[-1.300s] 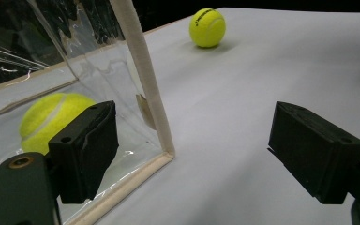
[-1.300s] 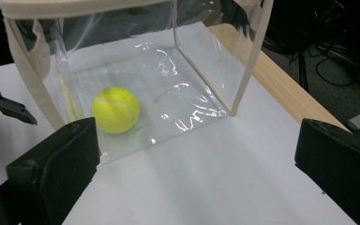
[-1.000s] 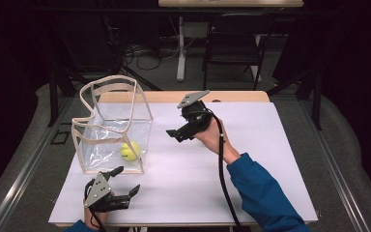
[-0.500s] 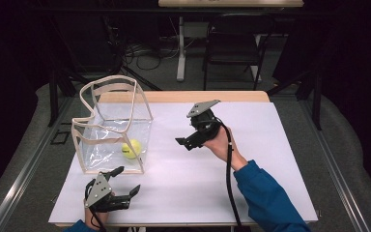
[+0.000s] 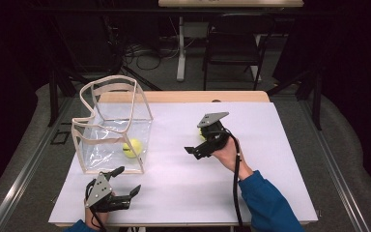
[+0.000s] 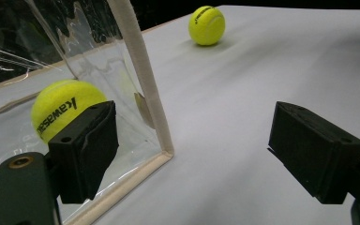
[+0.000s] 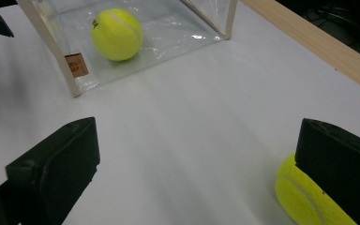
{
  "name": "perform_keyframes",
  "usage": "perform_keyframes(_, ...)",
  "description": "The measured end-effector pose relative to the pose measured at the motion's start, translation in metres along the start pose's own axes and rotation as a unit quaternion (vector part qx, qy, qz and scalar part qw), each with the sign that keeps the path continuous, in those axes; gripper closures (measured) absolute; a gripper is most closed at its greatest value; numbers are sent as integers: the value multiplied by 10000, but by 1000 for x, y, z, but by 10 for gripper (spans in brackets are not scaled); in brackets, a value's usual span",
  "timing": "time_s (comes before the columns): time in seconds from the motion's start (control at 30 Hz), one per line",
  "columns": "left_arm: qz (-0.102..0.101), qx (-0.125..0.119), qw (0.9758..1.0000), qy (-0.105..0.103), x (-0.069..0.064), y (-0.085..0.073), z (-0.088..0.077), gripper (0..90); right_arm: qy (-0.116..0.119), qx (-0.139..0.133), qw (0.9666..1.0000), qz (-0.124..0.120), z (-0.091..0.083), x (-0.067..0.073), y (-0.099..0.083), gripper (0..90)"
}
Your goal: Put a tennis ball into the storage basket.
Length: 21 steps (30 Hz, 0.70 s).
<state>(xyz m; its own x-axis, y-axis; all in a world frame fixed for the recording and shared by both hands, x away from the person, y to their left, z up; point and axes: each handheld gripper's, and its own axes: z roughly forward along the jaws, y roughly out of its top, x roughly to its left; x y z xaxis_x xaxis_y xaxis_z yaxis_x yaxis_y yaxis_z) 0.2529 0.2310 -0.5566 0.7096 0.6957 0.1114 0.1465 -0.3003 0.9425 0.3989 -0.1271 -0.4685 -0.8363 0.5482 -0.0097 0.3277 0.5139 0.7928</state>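
While the left gripper [image 5: 125, 192] rested wide open just short of the clear bag [image 5: 113, 126], the right gripper [image 5: 196, 147] hung over the white table [image 5: 280, 145], jaws spread and empty. A loose tennis ball [image 7: 304, 199] lay beside its right jaw, partly behind it; a second ball [image 7: 116, 33] sat ahead inside the bag. Closing off-centre would likely nudge the loose ball, and it could roll away across the smooth tabletop.

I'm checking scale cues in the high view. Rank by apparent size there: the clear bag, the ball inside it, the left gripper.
1. Clear bag: largest by far.
2. Left gripper: mid-sized, though nearer the camera.
3. Ball inside the bag: smallest.
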Motion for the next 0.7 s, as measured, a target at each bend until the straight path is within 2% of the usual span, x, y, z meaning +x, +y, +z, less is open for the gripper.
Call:
perform_keyframes(0.23,5,12,10000,-2,0,0,0,161,-32,-15,9999,143,-2,-3,-15,0)
perform_keyframes(0.47,-8,-2,10000,9,-1,0,-1,161,-230,130,9994,229,-1,-5,-29,0)
perform_keyframes(0.5,-1,-14,10000,11,-1,0,-1,161,-304,167,9991,261,-3,-7,-31,0)
perform_keyframes(0.6,10,-2,10000,11,-1,0,0,161,-324,97,9990,308,-4,-10,-34,0)
perform_keyframes(0.7,17,10,10000,11,-1,0,0,161,-430,114,9982,405,-7,-19,-39,0)
